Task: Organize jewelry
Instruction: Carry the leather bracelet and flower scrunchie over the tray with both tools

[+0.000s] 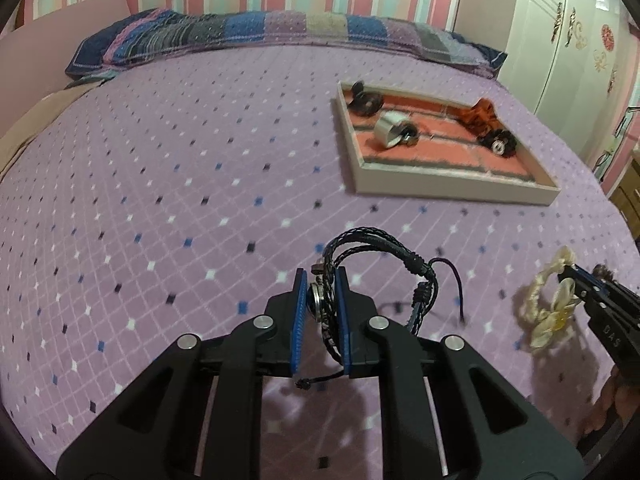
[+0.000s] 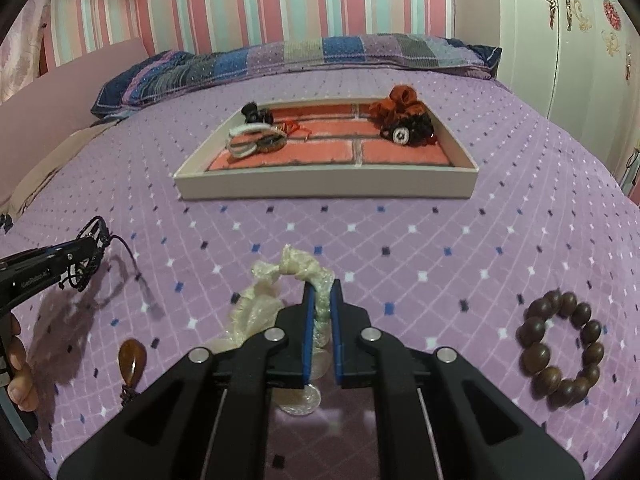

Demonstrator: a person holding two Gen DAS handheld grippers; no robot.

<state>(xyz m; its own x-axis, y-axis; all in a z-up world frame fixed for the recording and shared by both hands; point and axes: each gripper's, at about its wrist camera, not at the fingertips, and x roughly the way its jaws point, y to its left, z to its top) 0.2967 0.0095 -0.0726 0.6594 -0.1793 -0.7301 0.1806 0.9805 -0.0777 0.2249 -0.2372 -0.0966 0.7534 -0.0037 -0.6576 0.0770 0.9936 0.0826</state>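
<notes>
My left gripper [image 1: 321,278] is shut on a black braided leather bracelet [image 1: 384,258] and holds it above the purple bedspread, its cords dangling to the right. My right gripper [image 2: 321,292] is shut on a cream fabric scrunchie [image 2: 276,280] with a pale flower, also seen as the cream scrunchie [image 1: 548,304] at the right edge of the left wrist view. Farther back on the bed lies a shallow white tray [image 2: 320,188] with a brick-pattern floor. It holds a white bangle [image 2: 248,140], dark hair ties and an orange-black scrunchie pile [image 2: 404,120].
A brown wooden bead bracelet [image 2: 560,352] lies on the bedspread at the right. An amber teardrop pendant [image 2: 132,360] lies at the left, near a person's fingers [image 2: 20,376]. A patchwork pillow [image 2: 296,56] runs along the headboard; a white wardrobe [image 2: 560,20] stands right.
</notes>
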